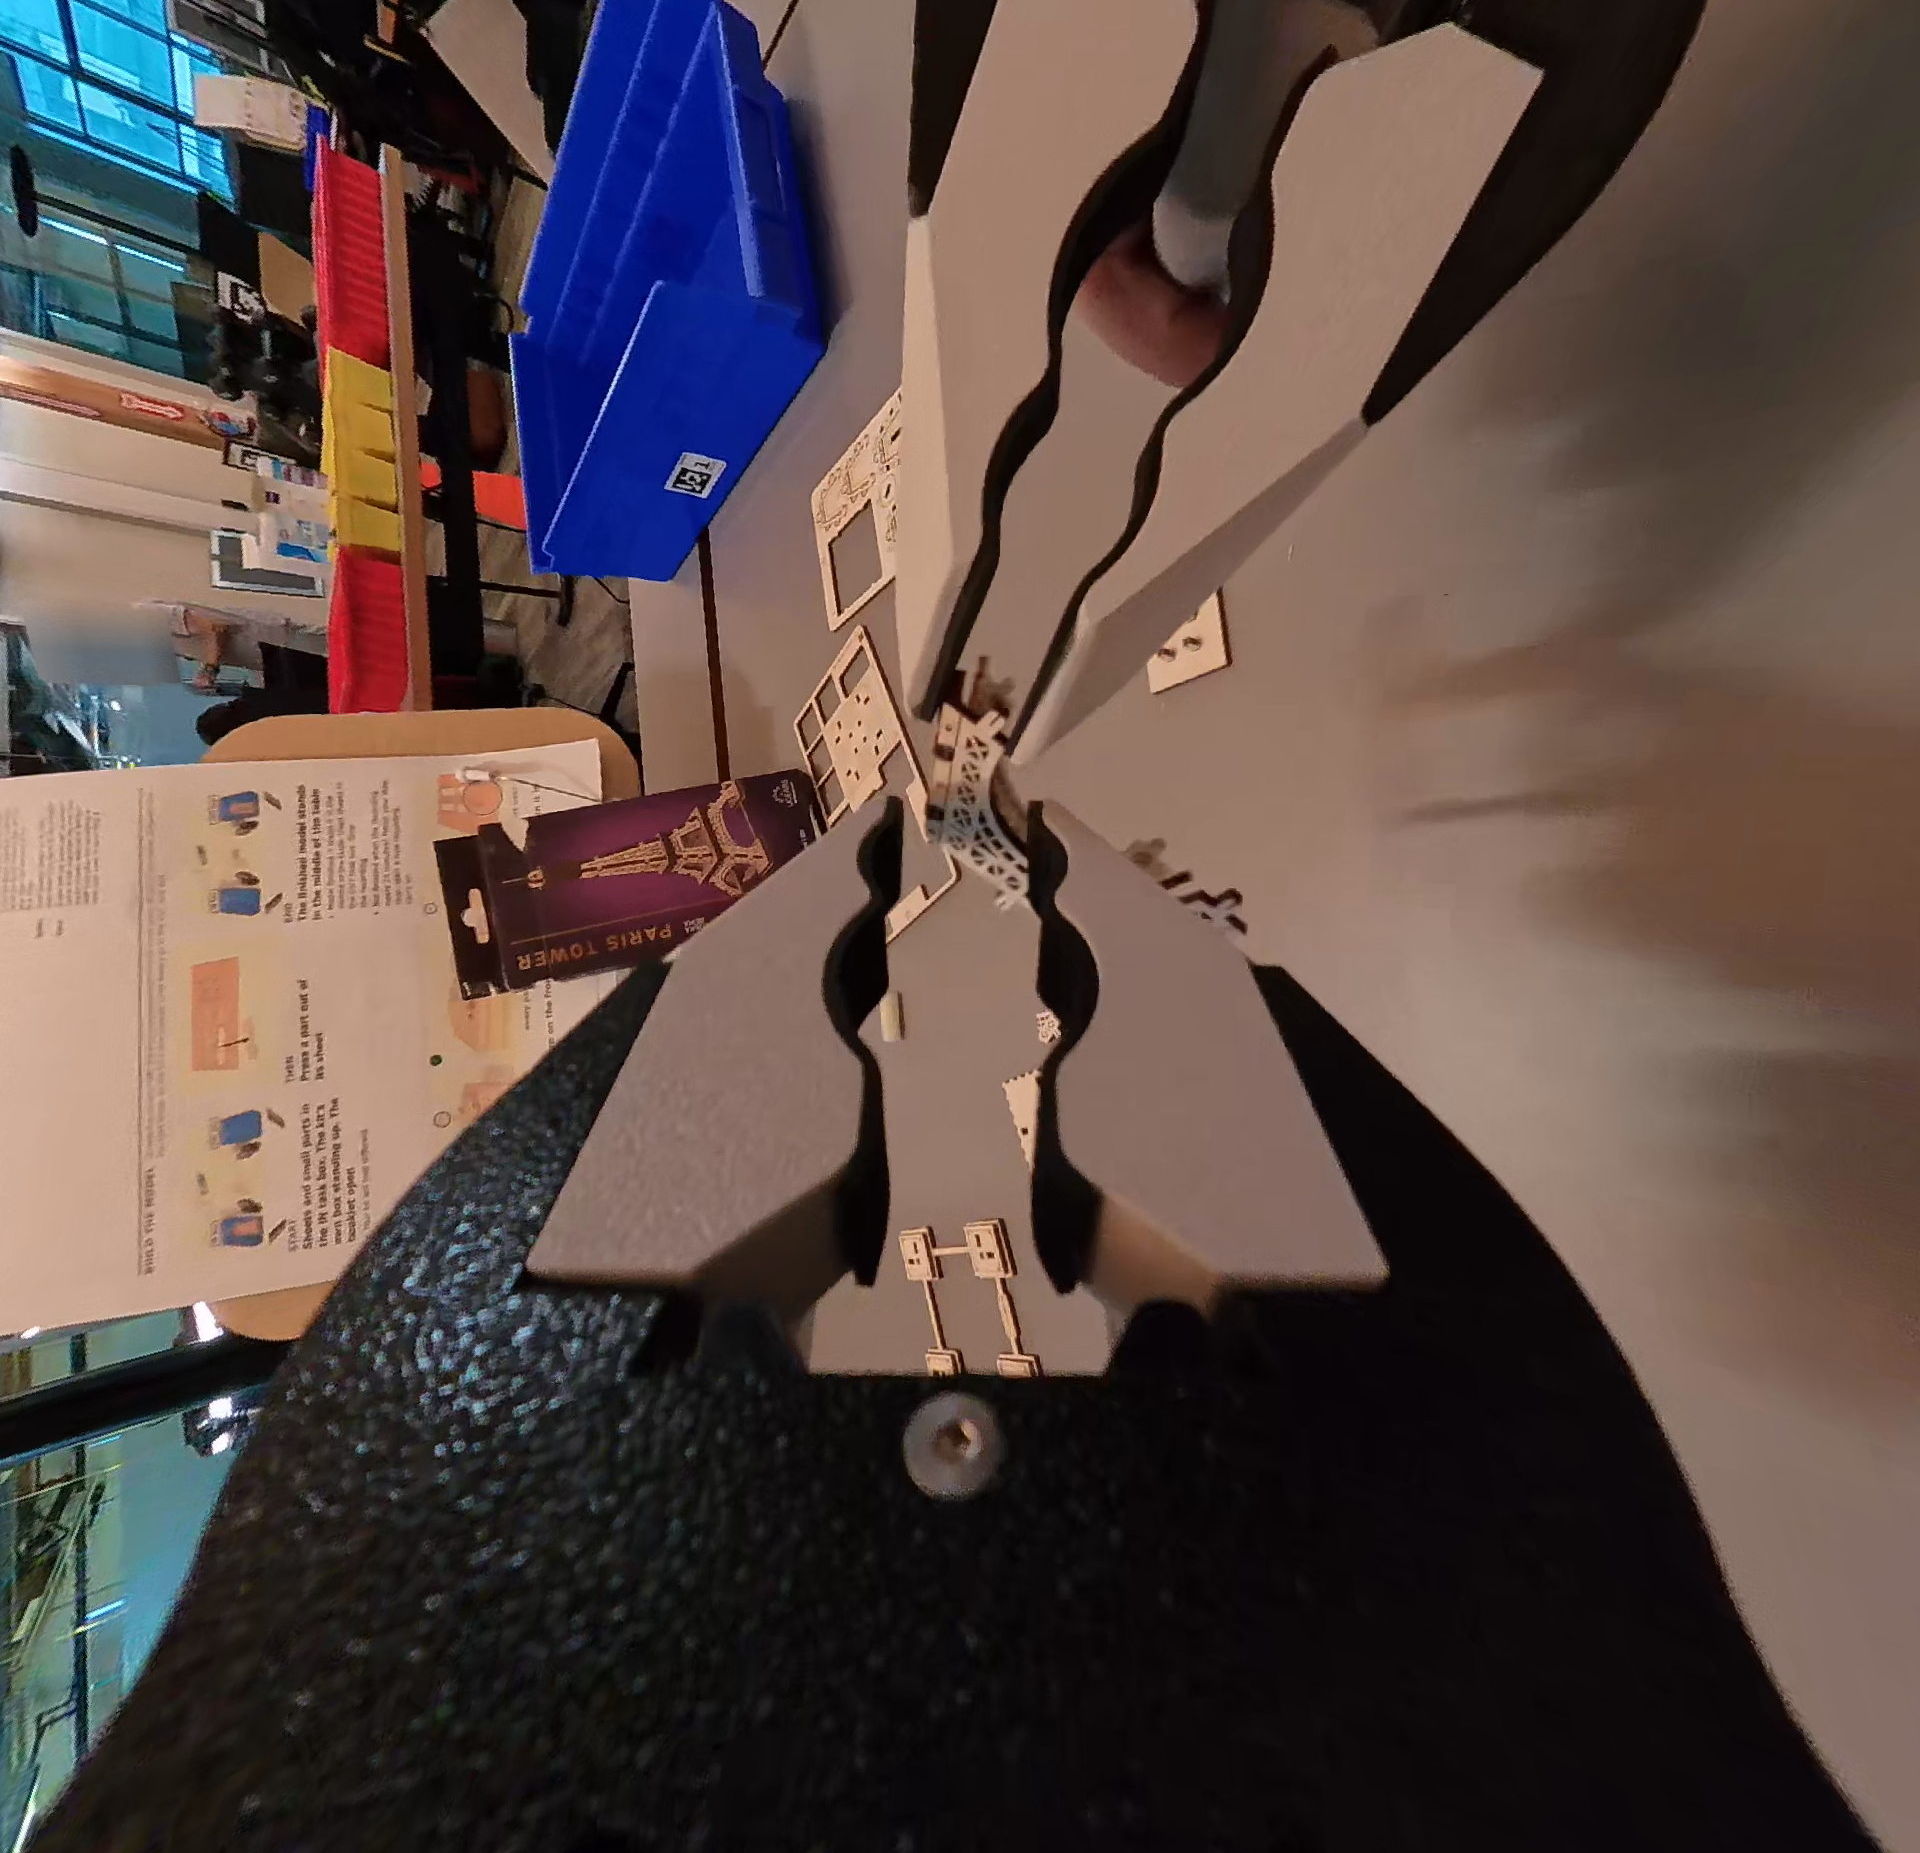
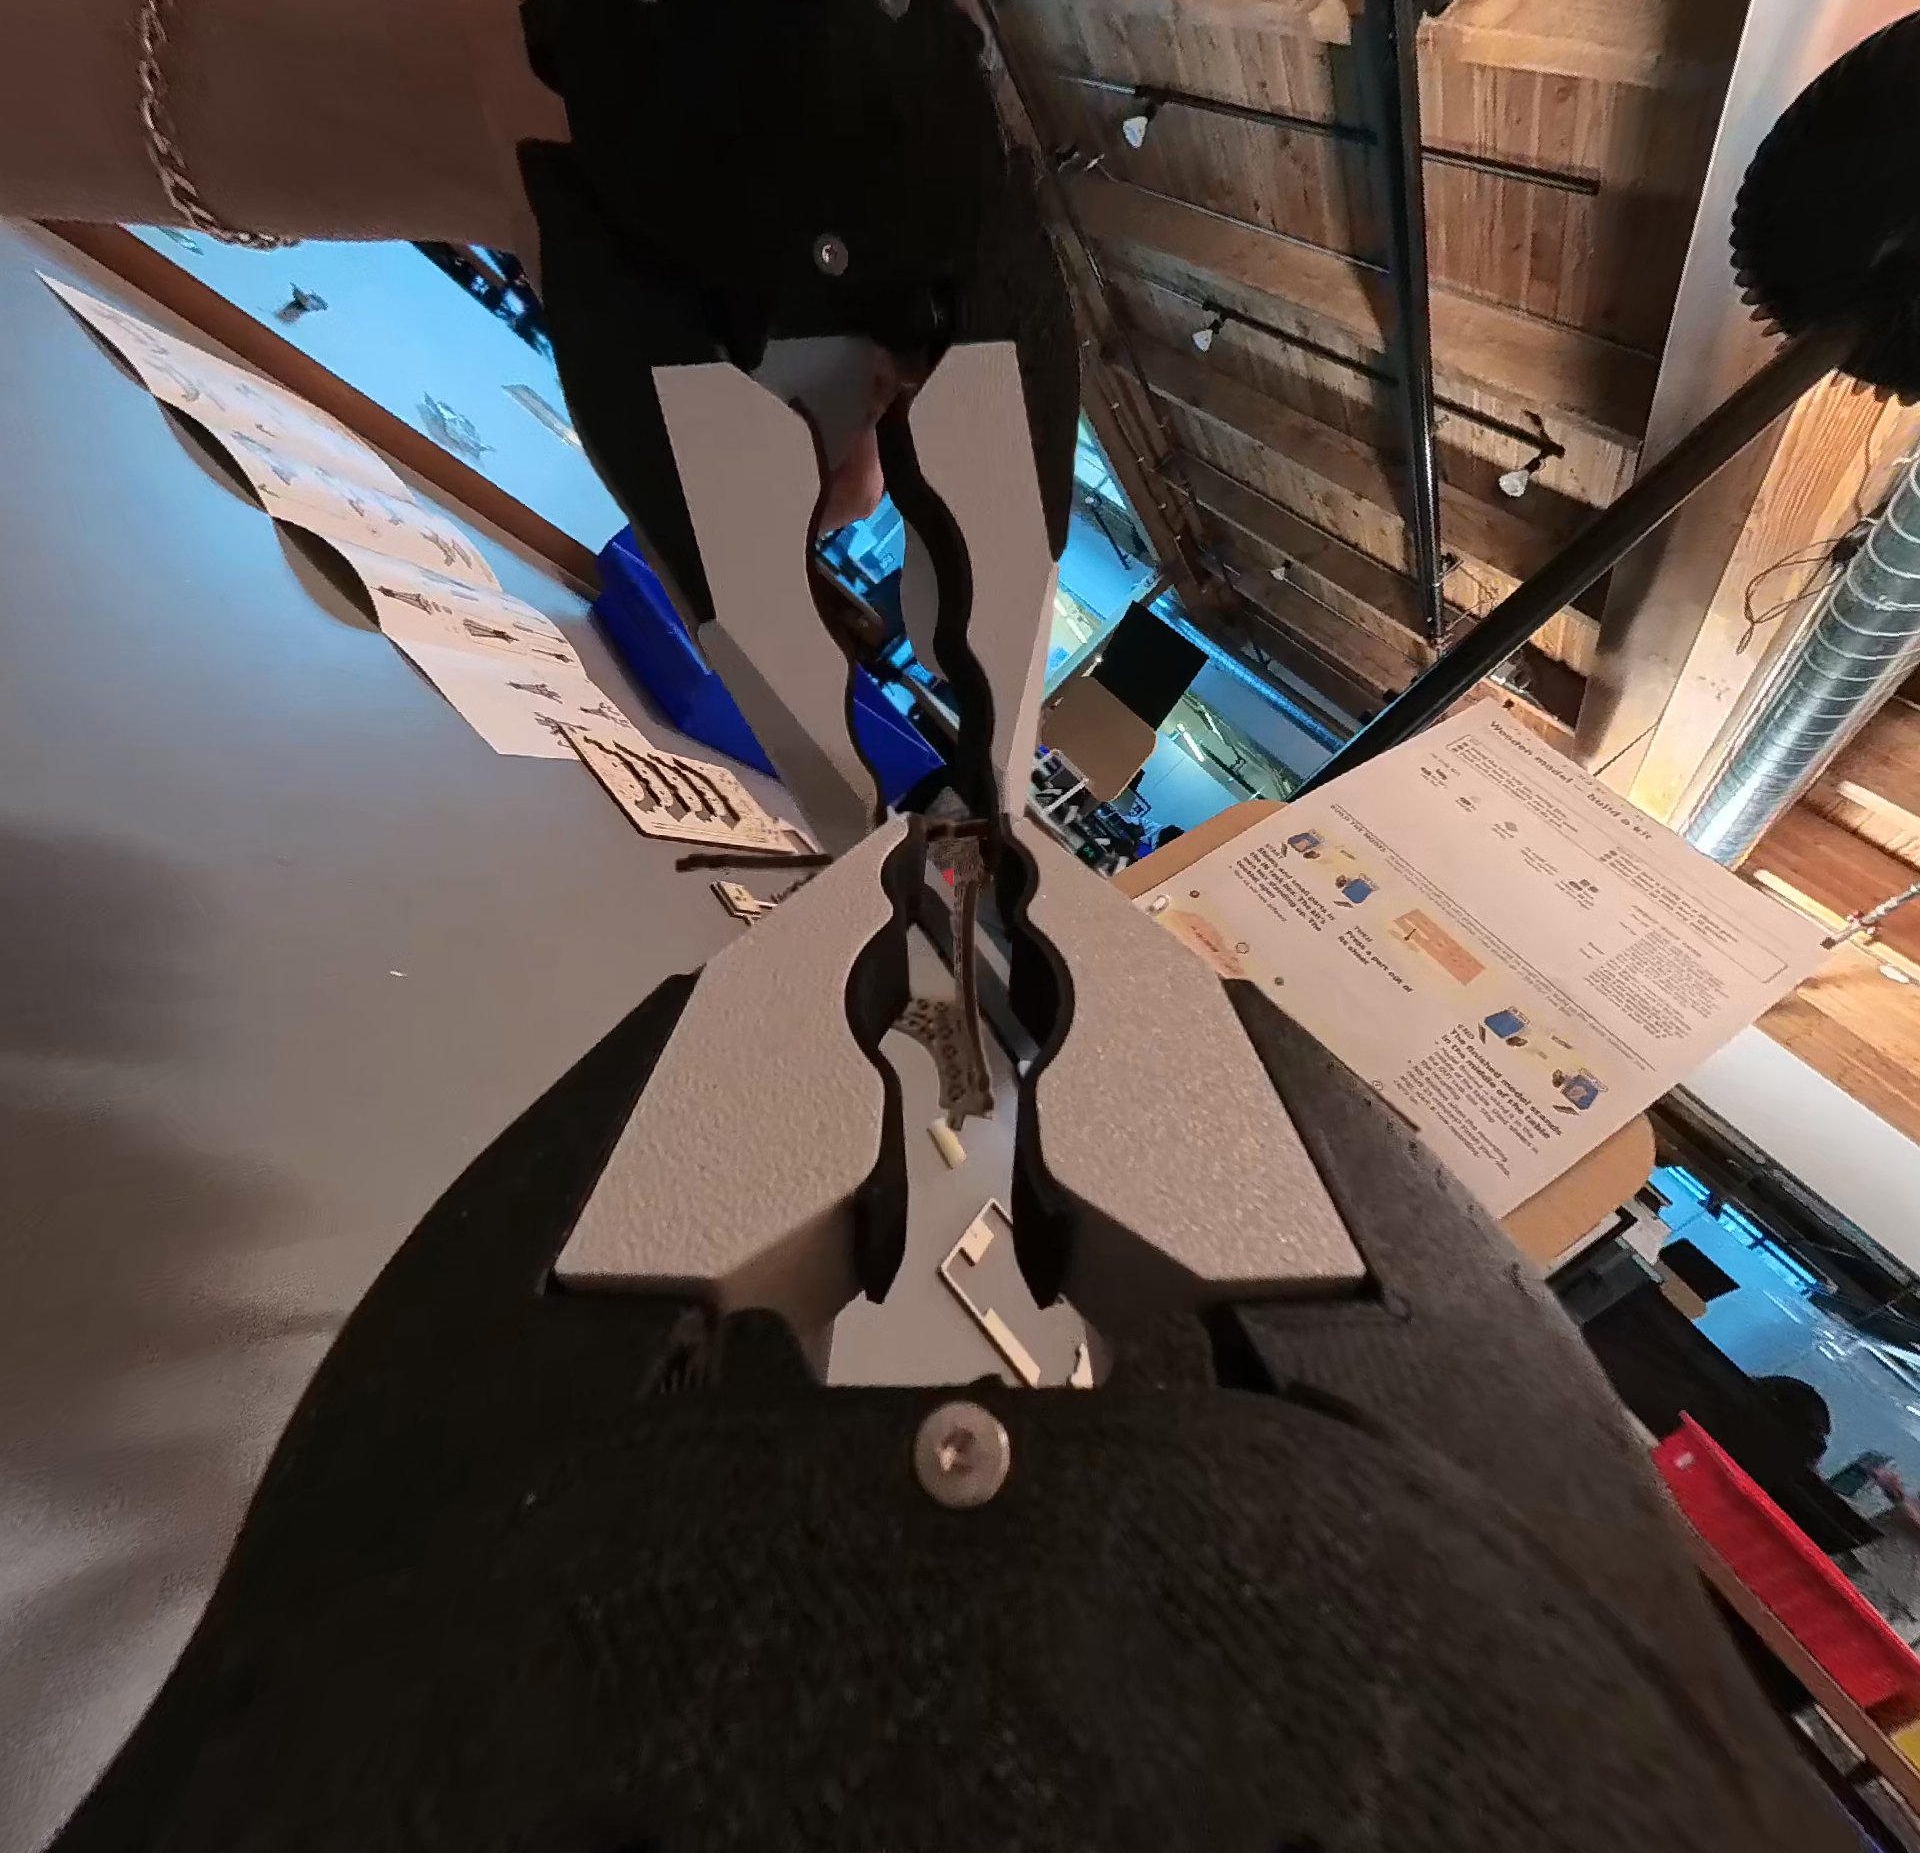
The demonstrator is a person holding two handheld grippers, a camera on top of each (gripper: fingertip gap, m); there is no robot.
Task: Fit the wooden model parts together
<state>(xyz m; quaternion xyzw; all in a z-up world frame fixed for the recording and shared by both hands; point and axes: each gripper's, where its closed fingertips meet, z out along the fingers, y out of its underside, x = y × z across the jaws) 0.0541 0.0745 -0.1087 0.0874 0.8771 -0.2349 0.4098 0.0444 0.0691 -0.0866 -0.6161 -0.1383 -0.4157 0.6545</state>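
Grippers are meeting tip to tip: the left gripper (image 1: 966, 816), nearly closed, is pinching the lattice tower piece (image 1: 971, 801), while the right gripper (image 1: 971, 707), at 12 o'clock, is clamping its upper end.

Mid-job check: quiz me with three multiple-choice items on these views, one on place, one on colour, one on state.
1. The purple box lies: A) next to the instruction sheet; B) on the floor; C) in a tool.
2. The bin is: A) red; B) blue; C) green.
3. The lattice part is: A) flat on the table; B) gripped by the left tool and right tool; C) unpunched in its sheet.

Answers: A, the box touches the sheet's edge; B, it is plainly blue; B, both tools' tips pinch it.
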